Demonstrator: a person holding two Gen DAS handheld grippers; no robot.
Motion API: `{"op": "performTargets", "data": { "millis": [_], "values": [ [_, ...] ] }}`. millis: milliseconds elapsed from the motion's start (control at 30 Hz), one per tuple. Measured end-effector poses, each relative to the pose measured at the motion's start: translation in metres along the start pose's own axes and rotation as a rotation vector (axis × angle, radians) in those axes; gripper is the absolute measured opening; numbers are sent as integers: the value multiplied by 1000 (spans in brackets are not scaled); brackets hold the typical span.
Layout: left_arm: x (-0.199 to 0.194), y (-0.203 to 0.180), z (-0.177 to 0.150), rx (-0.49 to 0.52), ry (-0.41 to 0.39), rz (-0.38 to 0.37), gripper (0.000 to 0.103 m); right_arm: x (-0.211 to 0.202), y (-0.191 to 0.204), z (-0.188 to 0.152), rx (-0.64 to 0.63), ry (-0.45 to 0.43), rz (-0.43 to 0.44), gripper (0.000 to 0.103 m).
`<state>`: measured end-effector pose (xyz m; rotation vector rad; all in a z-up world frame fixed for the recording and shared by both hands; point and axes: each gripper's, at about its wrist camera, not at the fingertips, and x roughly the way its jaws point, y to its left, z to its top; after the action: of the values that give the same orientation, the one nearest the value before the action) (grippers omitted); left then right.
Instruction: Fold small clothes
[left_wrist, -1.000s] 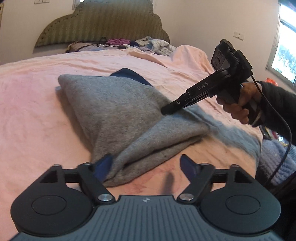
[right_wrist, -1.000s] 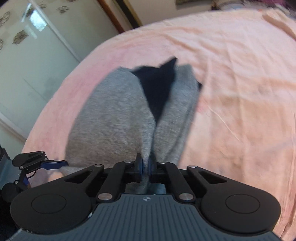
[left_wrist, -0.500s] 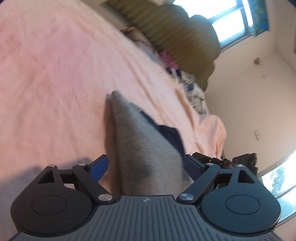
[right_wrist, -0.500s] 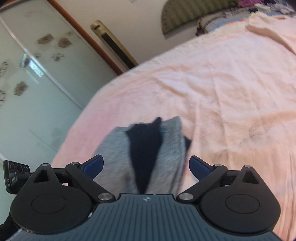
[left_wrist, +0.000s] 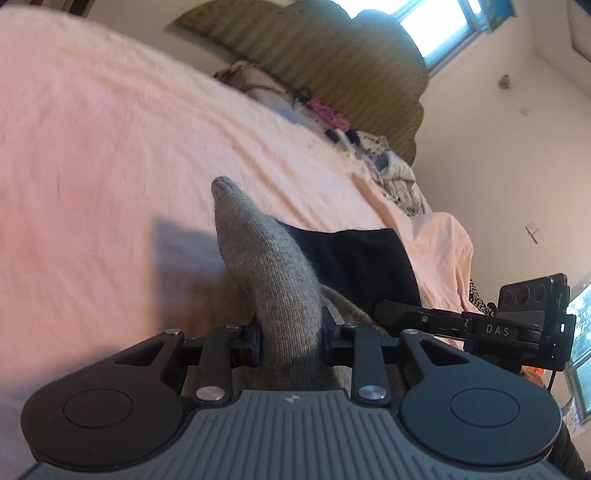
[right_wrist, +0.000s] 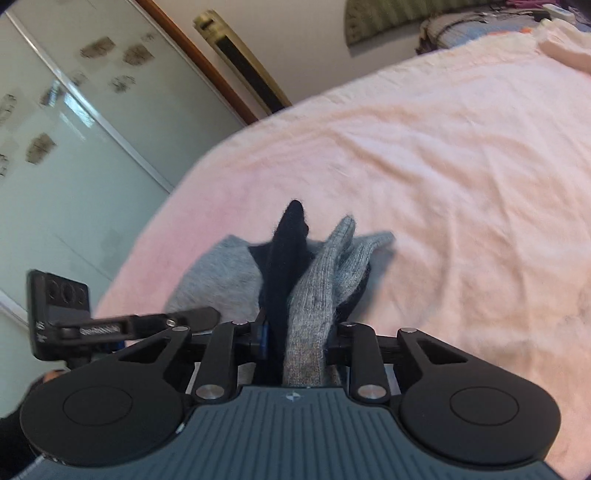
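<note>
Both grippers have just closed: left gripper (left_wrist: 290, 341) clamps the sweater (left_wrist: 273, 266), right gripper (right_wrist: 297, 343) likewise. Clothes pile (left_wrist: 391, 173) at headboard (left_wrist: 332, 55); bed (right_wrist: 461, 166) open ahead.

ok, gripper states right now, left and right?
Left gripper: just closed, holding the grey garment.
Right gripper: just closed, holding grey and dark fabric.

The grey garment (left_wrist: 273, 280) is a fuzzy matt knit with a visible rib, and its dark navy part (left_wrist: 354, 266) beside it looks like softer, equally dull cloth. Under the garment the pink bedspread (left_wrist: 110, 147) is a napped, creased fabric (towel-like); behind it the headboard (left_wrist: 325, 55) is ribbed olive upholstery. Both the left gripper (left_wrist: 291, 341) and right gripper (right_wrist: 299, 341) are matt black plastic with shiny metal rivets
</note>
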<state>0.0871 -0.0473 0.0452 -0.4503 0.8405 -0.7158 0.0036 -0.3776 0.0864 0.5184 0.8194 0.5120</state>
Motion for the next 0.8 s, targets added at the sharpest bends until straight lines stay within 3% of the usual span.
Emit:
{"op": "performTargets", "data": {
  "millis": [133, 200, 267, 333, 367, 400, 433, 467, 500, 633, 733, 767, 800],
  "values": [
    [-30, 13, 37, 35, -72, 88, 27, 19, 25, 21, 2, -44, 102, 29],
    [-29, 21, 55, 96, -64, 135, 28, 37, 27, 35, 28, -65, 129, 29],
    [-18, 36, 61, 137, -26, 233, 31, 64, 17, 47, 76, -63, 115, 29],
    [-20, 59, 57, 100, -15, 344, 31, 92, 0, 51, 137, -38, 55, 40],
    [-26, 65, 52, 63, -20, 344, 33, 101, -8, 47, 169, -22, 0, 50],
    [-38, 70, 45, 23, -38, 302, 47, 102, -11, 40, 185, -10, -37, 59],
    [-49, 71, 35, 3, -53, 260, 59, 98, -11, 31, 179, -8, -30, 61],
    [-58, 70, 23, -9, -61, 235, 84, 91, -9, 22, 158, -5, -14, 64],
    [-66, 67, 10, -25, -65, 211, 91, 83, -6, 14, 136, 8, -12, 70],
    [-68, 58, -39, -131, 12, 70, 91, 47, -1, -22, 95, 50, -43, 74],
    [-61, 44, -57, -99, 8, 30, 90, 33, 6, -43, 118, 79, 14, 75],
    [-58, 38, -59, -75, 9, 42, 70, 33, 12, -46, 103, 88, 22, 75],
    [-53, 33, -57, -51, 24, 69, 25, 33, 17, -49, 88, 90, 18, 67]
  ]
}}
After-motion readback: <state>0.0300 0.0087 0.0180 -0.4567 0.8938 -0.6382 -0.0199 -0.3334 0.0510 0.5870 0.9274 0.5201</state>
